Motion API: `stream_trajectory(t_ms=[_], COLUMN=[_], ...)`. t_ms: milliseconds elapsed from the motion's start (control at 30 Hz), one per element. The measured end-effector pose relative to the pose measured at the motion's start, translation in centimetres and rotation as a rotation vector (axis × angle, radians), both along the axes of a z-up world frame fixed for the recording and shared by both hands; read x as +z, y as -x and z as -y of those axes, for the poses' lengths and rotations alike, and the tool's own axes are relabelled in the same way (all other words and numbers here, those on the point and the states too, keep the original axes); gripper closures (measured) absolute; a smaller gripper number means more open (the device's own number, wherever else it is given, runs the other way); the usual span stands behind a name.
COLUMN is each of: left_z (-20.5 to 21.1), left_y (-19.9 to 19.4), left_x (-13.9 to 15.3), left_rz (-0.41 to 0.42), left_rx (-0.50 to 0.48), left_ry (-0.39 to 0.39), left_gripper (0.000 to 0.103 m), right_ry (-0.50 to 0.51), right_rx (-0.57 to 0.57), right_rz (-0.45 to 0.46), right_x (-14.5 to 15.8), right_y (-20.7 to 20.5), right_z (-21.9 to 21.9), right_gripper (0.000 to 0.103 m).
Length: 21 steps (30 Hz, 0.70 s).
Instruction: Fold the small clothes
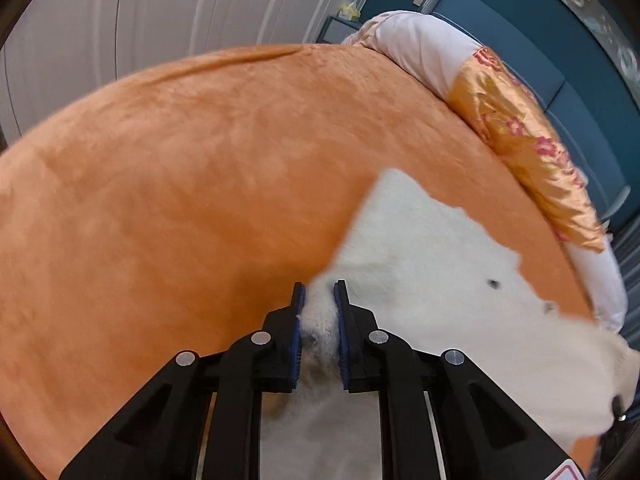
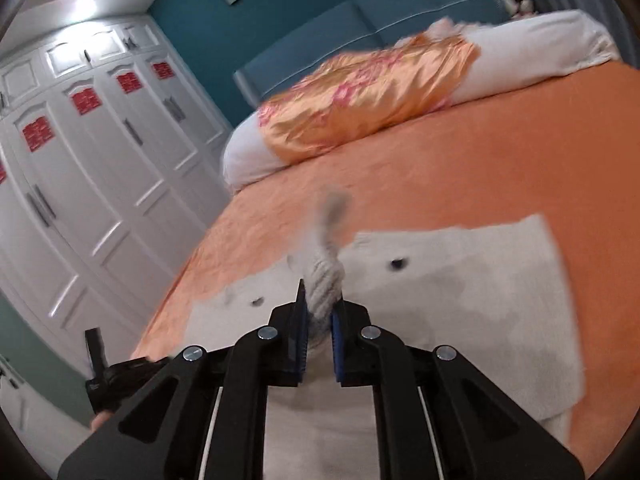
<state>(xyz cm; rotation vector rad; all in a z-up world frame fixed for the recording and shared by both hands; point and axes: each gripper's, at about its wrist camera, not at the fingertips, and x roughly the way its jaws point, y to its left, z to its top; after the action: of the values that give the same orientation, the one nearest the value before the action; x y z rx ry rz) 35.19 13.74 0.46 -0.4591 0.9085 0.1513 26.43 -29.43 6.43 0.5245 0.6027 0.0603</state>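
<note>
A small white fleecy garment lies spread on the orange bedspread, with a small dark button on it. My left gripper is shut on a bunched edge of the garment at its left side. In the right wrist view the same garment lies flat, and my right gripper is shut on a ribbed white cuff or corner of it that sticks up between the pads. The left gripper's handle shows at the lower left of that view.
An orange floral quilt over a white duvet roll lies along the teal headboard. White wardrobe doors stand beyond the bed's left edge. Open orange bedspread stretches around the garment.
</note>
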Motion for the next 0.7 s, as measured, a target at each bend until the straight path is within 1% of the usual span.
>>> stream_trajectory(t_ms=[33, 67, 100, 133, 167, 200, 233, 267, 333, 367, 433, 500, 533, 567, 633, 700], left_z=[0.0, 0.1, 0.5, 0.6, 0.8, 0.8, 0.7, 0.3, 0.1, 0.0, -0.3, -0.6, -0.9, -1.2, -2.1, -2.8], left_y=[-0.2, -0.3, -0.1, 0.1, 0.1, 0.0, 0.0, 0.2, 0.9, 1.6, 4.1, 7.2, 8.8, 10.3, 14.5, 18.1], left_x=[-0.8, -1.4, -1.7, -1.7, -1.7, -1.6, -1.6, -1.4, -0.7, -0.2, 1.1, 2.1, 2.3, 2.4, 2.4, 2.2], left_rz=[-0.02, -0.033, -0.013, -0.006, -0.003, -0.007, -0.009, -0.005, -0.004, -0.001, 0.01, 0.003, -0.011, -0.028, -0.078, -0.125], left_rx=[-0.007, -0.013, -0.027, -0.035, -0.04, -0.04, -0.035, -0.038, -0.043, -0.054, -0.098, -0.142, -0.164, -0.182, -0.226, -0.251], left_ry=[-0.022, -0.039, -0.082, -0.104, -0.119, -0.126, -0.124, -0.103, -0.091, -0.095, -0.118, -0.15, -0.15, -0.141, -0.1, -0.07], left_gripper=[0.091, 0.091, 0.09, 0.09, 0.089, 0.086, 0.084, 0.081, 0.07, 0.062, 0.057, 0.044, 0.041, 0.037, 0.036, 0.035], right_ry=[0.03, 0.065, 0.085, 0.086, 0.086, 0.083, 0.081, 0.076, 0.054, 0.038, 0.035, 0.03, 0.031, 0.036, 0.044, 0.03], right_rx=[-0.011, -0.026, -0.014, -0.009, -0.018, -0.032, -0.042, -0.044, -0.065, -0.082, -0.111, -0.132, -0.142, -0.152, -0.176, -0.19], right_rz=[-0.081, -0.197, -0.311, -0.265, -0.26, -0.259, -0.267, -0.279, -0.285, -0.282, -0.276, -0.266, -0.274, -0.293, -0.336, -0.379], right_x=[-1.8, -4.5, -8.0, -8.6, -8.2, -7.8, -7.7, -7.8, -7.4, -6.9, -5.4, -4.1, -3.8, -3.7, -3.8, -4.1], right_y=[-0.7, -1.6, -2.3, -1.8, -1.8, -1.9, -2.2, -2.3, -1.7, -0.6, 2.5, 6.5, 8.5, 11.4, 16.7, 21.0], right_z=[0.4, 0.7, 0.9, 0.9, 0.9, 0.9, 0.7, 0.5, 0.3, 0.5, 0.8, 1.7, 2.1, 2.4, 3.1, 3.3], right_gripper=[0.095, 0.095, 0.096, 0.096, 0.095, 0.093, 0.091, 0.09, 0.079, 0.075, 0.056, 0.046, 0.045, 0.045, 0.042, 0.041])
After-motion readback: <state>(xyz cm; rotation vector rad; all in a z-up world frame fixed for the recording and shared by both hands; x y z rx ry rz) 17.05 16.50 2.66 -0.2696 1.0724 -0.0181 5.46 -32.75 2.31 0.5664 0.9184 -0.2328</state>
